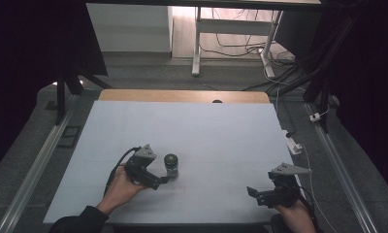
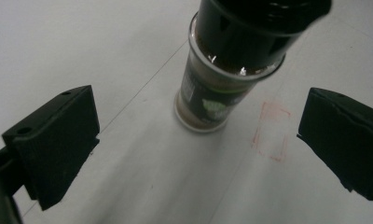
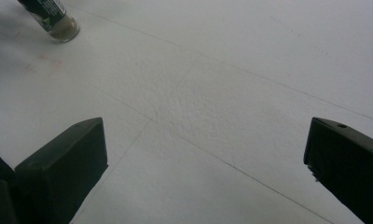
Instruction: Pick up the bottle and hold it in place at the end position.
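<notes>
While the spice jar (image 1: 171, 165) stands upright on the white table (image 1: 206, 131), left of the middle and toward the near edge, the left gripper (image 1: 166, 179) reaches up to its base with its jaws spread wide and nothing between them. In the left gripper view the jar (image 2: 212, 93) rises just ahead of the two black jaws, its dark cap toward the camera and its green-marked label facing them; it touches neither jaw. A faint red rectangle (image 2: 271, 131) is drawn on the tabletop just beside the jar's foot, on the side of the right-hand jaw. The right gripper (image 1: 254, 194) sits well apart near the table's near right corner, likewise spread wide and holding nothing. In the right gripper view the jar's lower part (image 3: 54, 21) shows far off at the upper left, with bare tabletop between it and the jaws. Nothing lies in either gripper's way.
</notes>
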